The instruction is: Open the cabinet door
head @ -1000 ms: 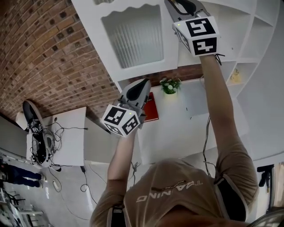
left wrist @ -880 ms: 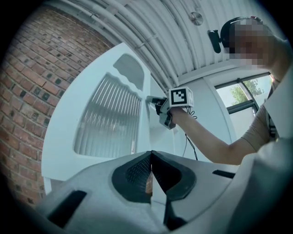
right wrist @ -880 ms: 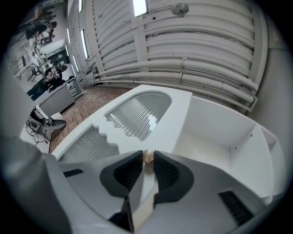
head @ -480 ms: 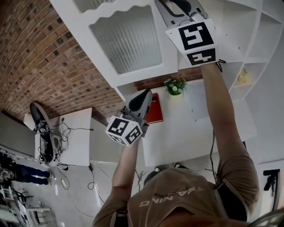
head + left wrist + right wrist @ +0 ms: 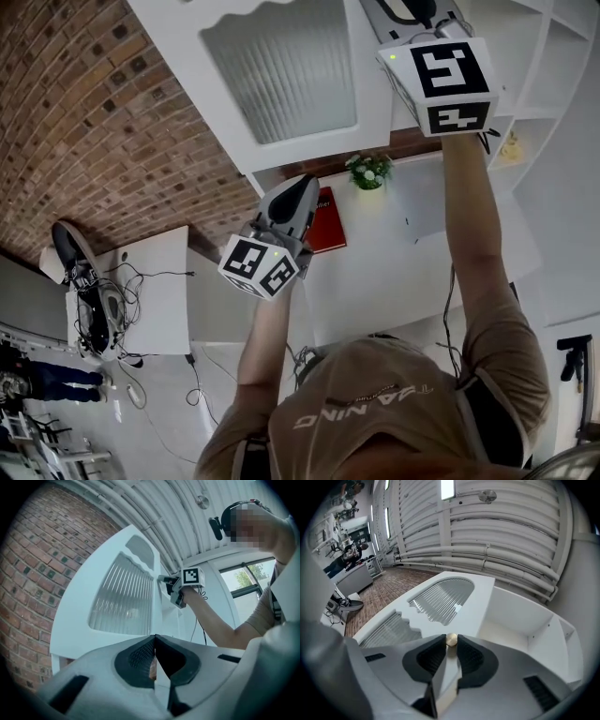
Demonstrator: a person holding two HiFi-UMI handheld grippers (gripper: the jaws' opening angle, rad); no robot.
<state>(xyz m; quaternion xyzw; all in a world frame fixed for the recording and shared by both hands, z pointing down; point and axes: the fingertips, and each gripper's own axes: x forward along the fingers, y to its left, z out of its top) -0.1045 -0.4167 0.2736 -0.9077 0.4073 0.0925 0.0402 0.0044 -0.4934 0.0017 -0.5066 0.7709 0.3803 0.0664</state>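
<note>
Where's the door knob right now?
In the right gripper view, centre frame: the brass knob is pinched between the jaw tips of the right gripper, on the cabinet door edge beside its ribbed glass pane.

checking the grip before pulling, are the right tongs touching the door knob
Touching: right gripper view shows the right tongs pinching the knob from both sides.

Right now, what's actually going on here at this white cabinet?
A person is working at the cabinet with a gripper in each hand. The right gripper is raised and closed on the small brass knob of the cabinet door, which has ribbed glass panels. The door stands partly open, with a white compartment showing beside its edge. The left gripper hangs lower, jaws together and holding nothing, taking no part.
</note>
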